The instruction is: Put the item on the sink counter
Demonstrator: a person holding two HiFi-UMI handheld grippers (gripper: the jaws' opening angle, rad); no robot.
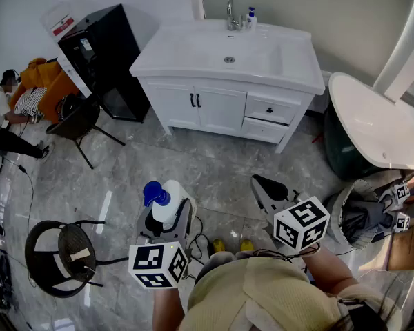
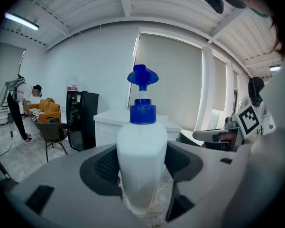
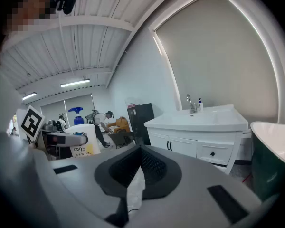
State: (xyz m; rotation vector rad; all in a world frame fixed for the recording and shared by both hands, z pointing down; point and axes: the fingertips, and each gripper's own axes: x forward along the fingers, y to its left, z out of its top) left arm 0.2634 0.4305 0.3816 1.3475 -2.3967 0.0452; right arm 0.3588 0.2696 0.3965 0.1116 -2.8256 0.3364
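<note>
A white pump bottle [image 1: 167, 202] with a blue cap stands upright between the jaws of my left gripper [image 1: 167, 216], which is shut on its body. In the left gripper view the bottle [image 2: 141, 160] fills the middle, both pads pressed on its sides. My right gripper [image 1: 265, 188] hangs beside it over the floor, jaws together with nothing held; only a thin slit shows between the right gripper's [image 3: 135, 175] pads. The white sink counter [image 1: 193, 50] stands well ahead, against the wall. It also shows as the counter [image 3: 204, 120] in the right gripper view, where the bottle [image 3: 83, 141] sits at the left.
A small soap bottle [image 1: 251, 17] stands by the tap. A black cabinet [image 1: 103, 54] and a dark chair [image 1: 79, 119] are left of the vanity. A bathtub [image 1: 372, 123] is at the right, a round wire stool [image 1: 62, 250] at my left. A person [image 1: 7, 116] crouches far left.
</note>
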